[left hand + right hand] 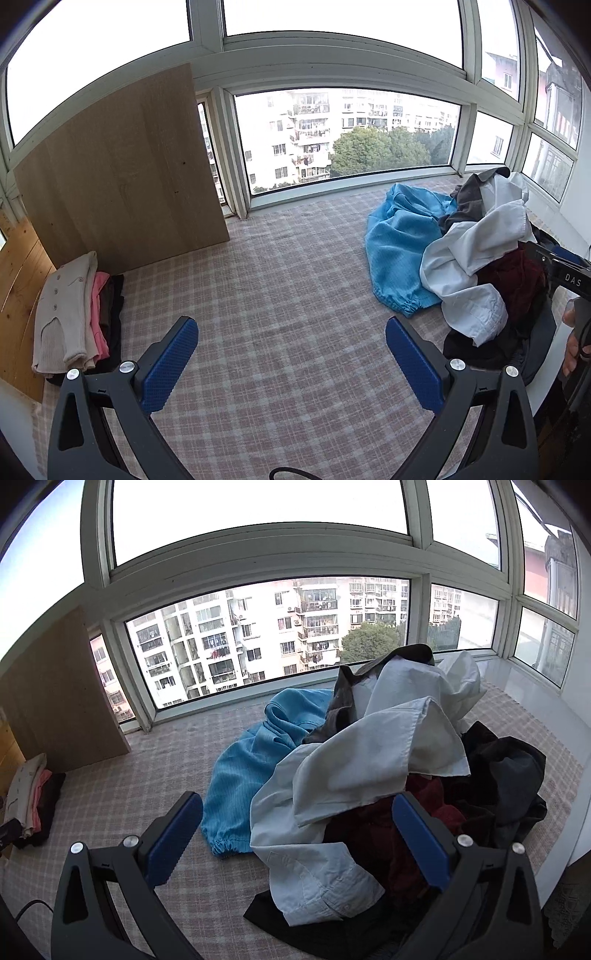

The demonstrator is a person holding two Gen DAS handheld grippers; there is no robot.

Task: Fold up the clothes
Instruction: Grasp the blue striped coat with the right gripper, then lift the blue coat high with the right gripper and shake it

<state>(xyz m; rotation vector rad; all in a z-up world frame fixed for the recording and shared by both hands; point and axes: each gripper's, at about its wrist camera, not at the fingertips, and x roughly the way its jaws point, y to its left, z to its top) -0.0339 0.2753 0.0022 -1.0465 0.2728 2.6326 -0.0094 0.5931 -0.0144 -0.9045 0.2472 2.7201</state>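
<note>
A heap of unfolded clothes lies on the right of the checked cloth surface (280, 288): a blue garment (399, 251) (243, 771), a white shirt (469, 258) (369, 768), a dark red garment (373, 834) and dark pieces. A stack of folded clothes (74, 314) (33, 801), beige on top, then pink and black, lies at the left. My left gripper (291, 365) is open and empty above the bare cloth. My right gripper (297, 842) is open and empty, just above the near edge of the heap, over the white shirt.
A wooden board (125, 173) stands upright behind the folded stack. Large windows (343, 133) line the far side and the right. The right gripper's body and the person's hand (572, 332) show at the right edge of the left wrist view.
</note>
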